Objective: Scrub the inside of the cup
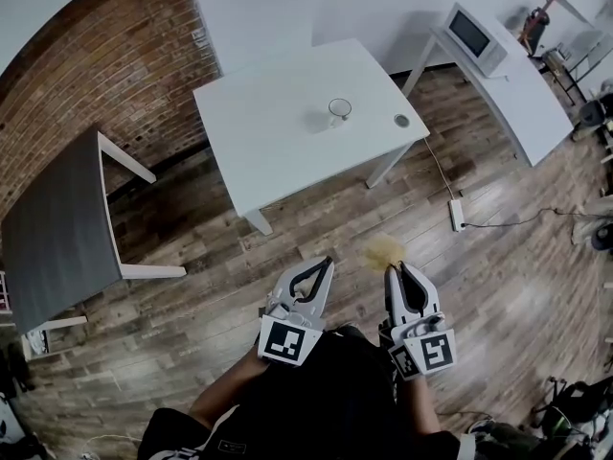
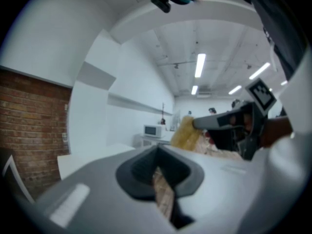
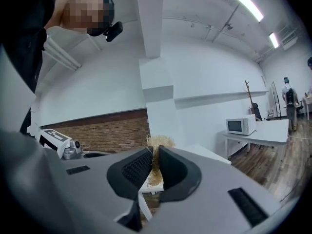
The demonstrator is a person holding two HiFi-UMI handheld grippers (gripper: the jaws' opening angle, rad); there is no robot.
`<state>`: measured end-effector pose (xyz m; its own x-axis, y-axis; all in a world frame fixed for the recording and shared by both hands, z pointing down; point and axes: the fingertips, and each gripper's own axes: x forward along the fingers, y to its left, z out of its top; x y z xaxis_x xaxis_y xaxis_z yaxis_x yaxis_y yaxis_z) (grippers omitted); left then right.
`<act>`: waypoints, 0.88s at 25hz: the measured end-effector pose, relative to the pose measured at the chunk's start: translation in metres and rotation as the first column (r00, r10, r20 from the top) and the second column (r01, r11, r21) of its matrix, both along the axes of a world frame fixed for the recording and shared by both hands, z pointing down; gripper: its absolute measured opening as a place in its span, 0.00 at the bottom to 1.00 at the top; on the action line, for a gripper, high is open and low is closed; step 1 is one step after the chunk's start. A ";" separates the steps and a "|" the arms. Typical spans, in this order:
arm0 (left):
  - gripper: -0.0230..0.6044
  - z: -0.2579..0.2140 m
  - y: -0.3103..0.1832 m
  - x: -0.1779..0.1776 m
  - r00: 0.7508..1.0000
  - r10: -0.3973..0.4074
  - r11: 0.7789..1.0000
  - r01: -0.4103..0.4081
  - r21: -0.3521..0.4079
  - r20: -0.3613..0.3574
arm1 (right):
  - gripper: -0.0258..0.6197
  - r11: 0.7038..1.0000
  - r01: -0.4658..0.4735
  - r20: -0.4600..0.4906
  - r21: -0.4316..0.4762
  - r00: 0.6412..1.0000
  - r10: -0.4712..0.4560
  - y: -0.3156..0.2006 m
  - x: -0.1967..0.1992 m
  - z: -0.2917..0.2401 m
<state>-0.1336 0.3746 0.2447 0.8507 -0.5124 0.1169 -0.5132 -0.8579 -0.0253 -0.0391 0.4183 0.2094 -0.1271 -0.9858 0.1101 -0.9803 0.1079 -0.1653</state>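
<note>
Room: wood-plank floor, brick wall on the left, white walls beyond; a microwave (image 1: 471, 34) sits on a far side counter.
Table: white table (image 1: 278, 132) stands ahead of the person, well apart from both grippers.
Cup: clear glass cup (image 1: 339, 111) stands upright near the table's far-right part, mouth up. A small round disc (image 1: 401, 120) lies to its right, apart from it.
Left gripper: left gripper (image 1: 326, 262) is held low in front of the body, jaws closed together with nothing between them.
Right gripper: right gripper (image 1: 391, 268) is clamped on a tuft of pale yellow fibre scrubber (image 1: 381, 250), which sticks out past the jaw tips.
Key relation: the cup lies straight ahead of both grippers, almost in line with the left one; the right one sits slightly to its right. Neither is close.
Axis: the cup's long axis is vertical, so the scrubber would likely need to enter from above.
Stage (judged): approach not yet made, and the cup is untouched. The empty left gripper looks free to steady the cup.
</note>
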 end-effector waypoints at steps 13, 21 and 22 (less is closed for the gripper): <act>0.04 0.027 -0.059 0.001 1.000 0.003 0.999 -0.001 -0.053 0.027 | 0.09 1.000 -0.026 -0.019 0.001 0.999 0.026 -0.065 0.017 -0.005; 0.04 0.038 -0.117 0.059 0.999 -0.024 0.999 0.026 -0.046 0.040 | 0.09 0.998 0.064 -0.013 0.024 0.998 -0.064 -0.145 0.070 0.005; 0.04 0.039 -0.126 0.068 0.998 -0.032 0.998 0.034 -0.046 0.047 | 0.09 0.996 0.081 -0.005 0.031 0.997 -0.081 -0.156 0.077 0.003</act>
